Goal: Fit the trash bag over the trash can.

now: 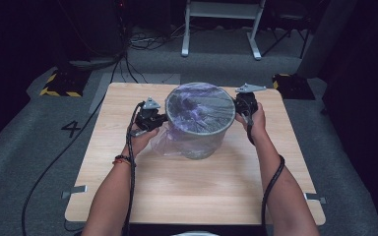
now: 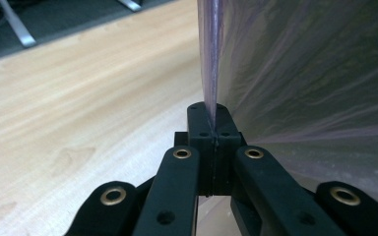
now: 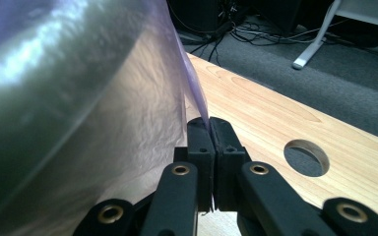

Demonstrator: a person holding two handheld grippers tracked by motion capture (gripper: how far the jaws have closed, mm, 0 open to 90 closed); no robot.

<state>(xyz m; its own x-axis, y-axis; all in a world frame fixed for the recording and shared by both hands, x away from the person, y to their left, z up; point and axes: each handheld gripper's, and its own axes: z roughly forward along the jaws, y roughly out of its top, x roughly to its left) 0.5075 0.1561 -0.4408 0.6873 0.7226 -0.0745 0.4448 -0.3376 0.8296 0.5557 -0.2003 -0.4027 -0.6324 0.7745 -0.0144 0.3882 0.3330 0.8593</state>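
- A grey bin (image 1: 199,129) stands on the wooden table (image 1: 192,187), a bit behind the middle of the top
- A thin see-through purple bag (image 1: 197,105) is pulled over the mouth of the bin, and it looks tight and shiny across the top
- Some loose bag hangs down the left side of the bin and rests on the table near the person's left hand
- The left gripper (image 1: 153,119) is just beside the left side of the bin, near its rim
- In the left gripper view, the left gripper (image 2: 213,132) has its jaws pressed tight together, and a thin fold of the bag (image 2: 295,88) sticks up out of them
- So the left jaws are pinching the bag
- The right gripper (image 1: 241,105) is at the right side of the bin, up by the rim
- In the right gripper view, the right gripper (image 3: 210,135) has its jaws closed too, with an edge of the bag (image 3: 192,83) caught between the tips
- The bin (image 3: 39,108) shows big and blurry on the left of that view, very close to the jaws
- The table (image 3: 295,123) in that view has a round hole (image 3: 306,157) in it, off to the right of the jaws
- Both arms come in from the near edge of the table, one on each side of the bin
- A black cable (image 1: 270,182) runs along the right arm
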